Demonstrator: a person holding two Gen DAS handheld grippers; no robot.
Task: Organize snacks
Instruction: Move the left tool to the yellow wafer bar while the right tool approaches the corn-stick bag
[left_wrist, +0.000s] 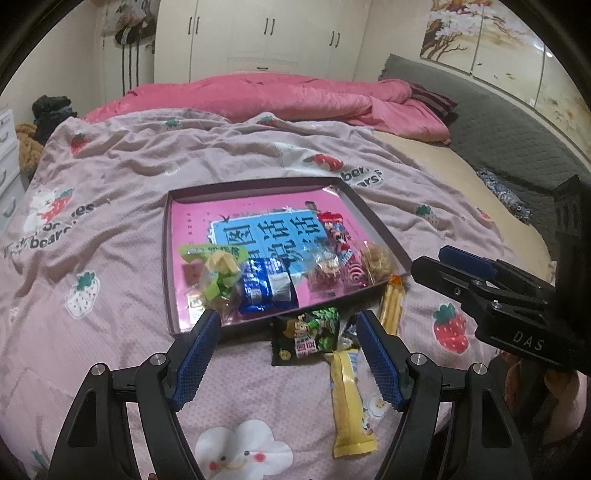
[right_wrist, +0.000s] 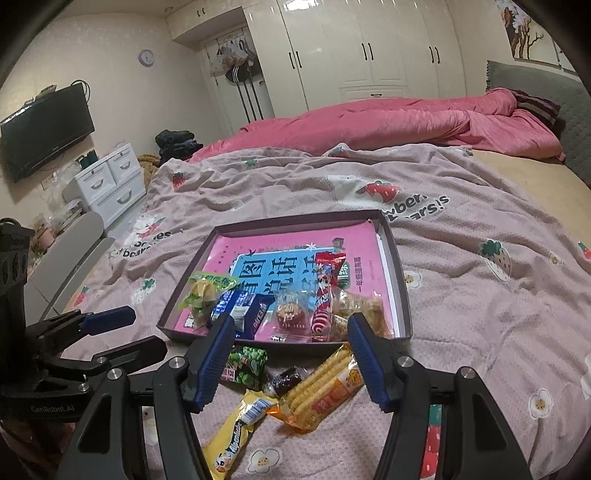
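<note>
Home bedroom; bed (right_wrist: 461, 206), wardrobe (right_wrist: 369, 48)

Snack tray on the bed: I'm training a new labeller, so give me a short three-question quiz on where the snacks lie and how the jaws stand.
1. True or false: the blue packet lies inside the tray.
2. Which snack lies outside the tray? A) the green-and-white wrapped snack B) the long yellow bar C) the red-and-white striped packet
3. What do the left gripper and the right gripper hold?

Key: 1. True. 2. B, it lies on the blanket in front of the tray. 3. Nothing; both stand with open jaws above the snacks.
</note>
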